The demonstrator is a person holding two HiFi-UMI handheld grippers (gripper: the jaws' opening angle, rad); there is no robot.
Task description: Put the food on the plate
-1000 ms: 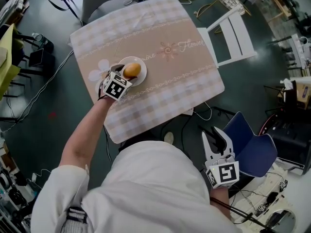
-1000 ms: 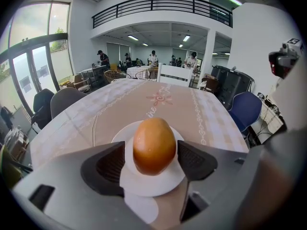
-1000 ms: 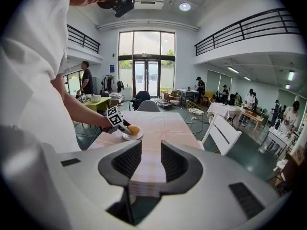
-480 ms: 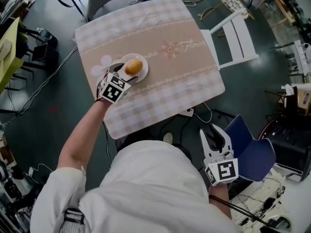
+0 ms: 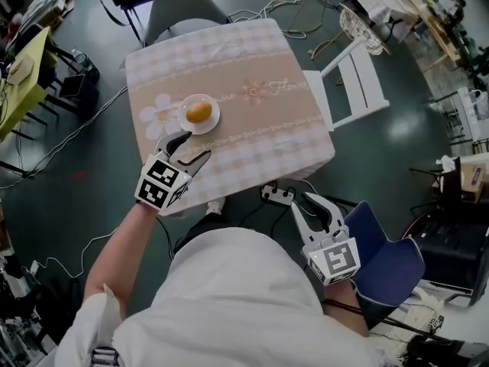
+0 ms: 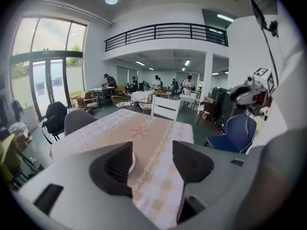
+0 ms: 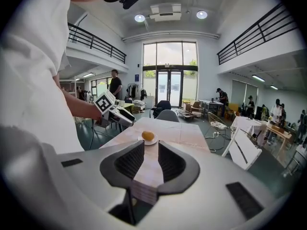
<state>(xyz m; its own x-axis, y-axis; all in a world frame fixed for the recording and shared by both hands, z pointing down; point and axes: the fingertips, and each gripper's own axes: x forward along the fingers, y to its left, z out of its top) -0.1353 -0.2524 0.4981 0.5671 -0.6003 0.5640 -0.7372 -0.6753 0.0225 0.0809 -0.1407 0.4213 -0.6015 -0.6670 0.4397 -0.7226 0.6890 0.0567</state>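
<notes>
Left gripper (image 5: 195, 145): fingers (image 6: 115, 169) stood apart and were closing, with nothing between them. It was held over the near left part of the desk (image 5: 267, 128), with its tips just short of the plate and not touching it.

Right gripper (image 5: 309, 205): fingers (image 7: 129, 162) stood narrowly apart and were closing, with nothing between them. It was held off the desk at its near edge, well apart from the plate, above a blue chair (image 5: 386, 254).

Food (image 5: 199, 112): one round orange-yellow piece, lying in the middle of the plate (image 5: 213, 121).

Plate: small, white and round, set on the left half of the desk beside a printed flower.

Desk: covered by a beige and white checked cloth with a scrolled band and lettering.

Surroundings: a white folding chair (image 5: 355, 75) to the desk's right, a grey chair (image 5: 179, 6) at its far side, and cables on a dark floor.
</notes>
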